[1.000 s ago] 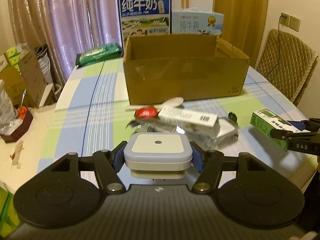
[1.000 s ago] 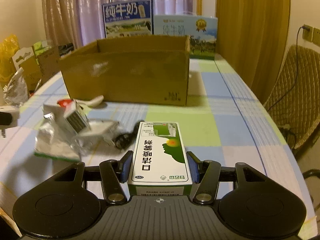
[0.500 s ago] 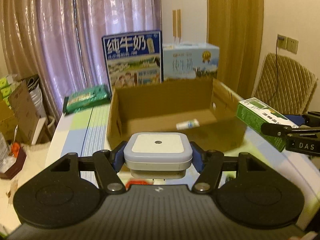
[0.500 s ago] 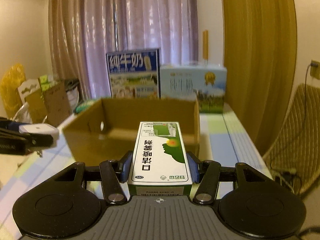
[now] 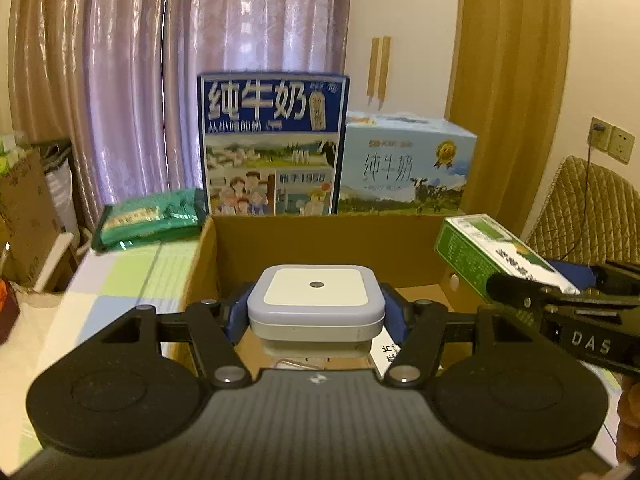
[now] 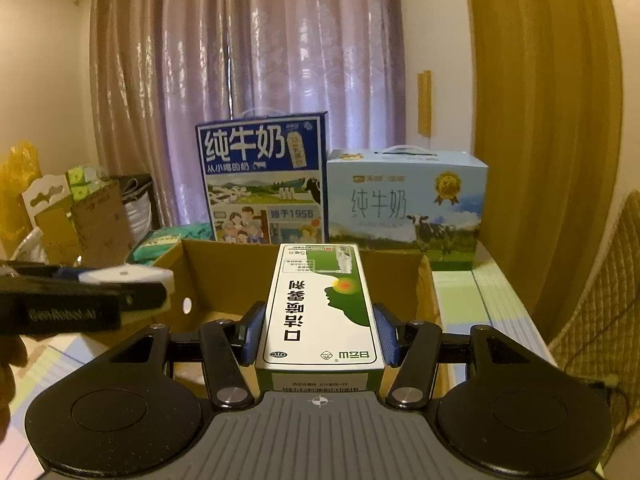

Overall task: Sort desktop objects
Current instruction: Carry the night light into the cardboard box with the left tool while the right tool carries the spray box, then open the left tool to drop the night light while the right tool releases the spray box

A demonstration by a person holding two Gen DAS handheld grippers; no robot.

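Both claws are loaded up and hovering over the cardboard box (image 5: 320, 248) right now. The left claw (image 5: 316, 316) is clamped on a small square white night light (image 5: 316, 300) with a dark dot in the middle of its top face, blue pads pressed against both of its sides. It's held flat, above the near part of the open box. Under it, down inside the box, you can make out a bit of white packaging with printing on it, but I can't tell what that is.

The right claw (image 6: 320, 332) is gripping a green-and-white medicine box (image 6: 320, 304), long side pointing away, printed face up, and its far end reaches out over the box opening. From the left wrist view that same medicine box (image 5: 496, 256) shows up on the right, tilted, just above the right wall of the cardboard box. From the right wrist view the left claw and its night light (image 6: 128, 276) are off to the left, over the box's left wall near the round hole in it.

Behind the cardboard box stand two milk cartons, a tall dark blue one (image 5: 272, 148) and a lower light blue one (image 5: 404, 168) beside it to the right. A green packet (image 5: 152, 216) lies on the checked tabletop (image 5: 120, 280) at the far left.
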